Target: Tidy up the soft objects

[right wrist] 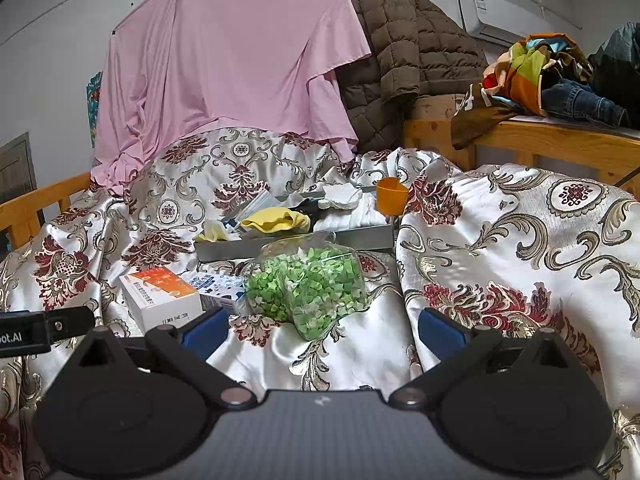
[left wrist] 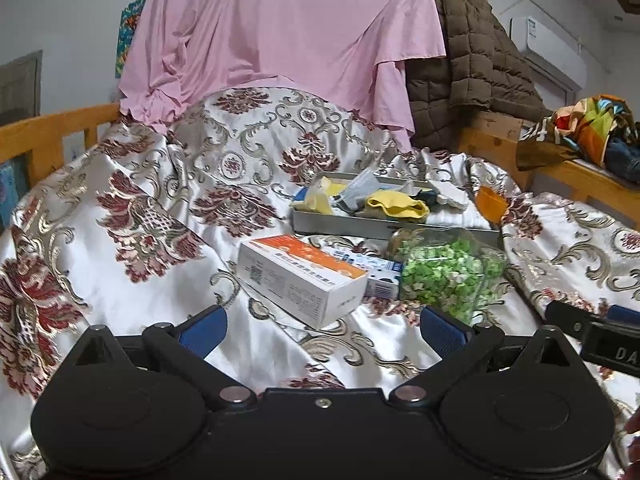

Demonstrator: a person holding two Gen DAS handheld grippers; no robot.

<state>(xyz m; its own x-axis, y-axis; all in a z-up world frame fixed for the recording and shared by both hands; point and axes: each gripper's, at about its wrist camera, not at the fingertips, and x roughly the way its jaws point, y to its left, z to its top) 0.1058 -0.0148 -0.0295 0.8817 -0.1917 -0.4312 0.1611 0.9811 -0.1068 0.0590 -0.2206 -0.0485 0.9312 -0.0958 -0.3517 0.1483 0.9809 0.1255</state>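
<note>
Both tools, left tool (left wrist: 323,330) and right tool (right wrist: 323,330), hover spread wide and empty above the floral satin bedspread (right wrist: 500,240). Beyond them, the grey metal tray (right wrist: 360,237) holds a crumpled yellow cloth (right wrist: 276,219); a clear bag of green pieces (right wrist: 308,292) lies just before the tray.

near me the quilt (left wrist: 132,280) lies bare on the left. the white box (left wrist: 300,280) and green bag (left wrist: 448,276) block my way to the far tray (left wrist: 340,226).
</note>
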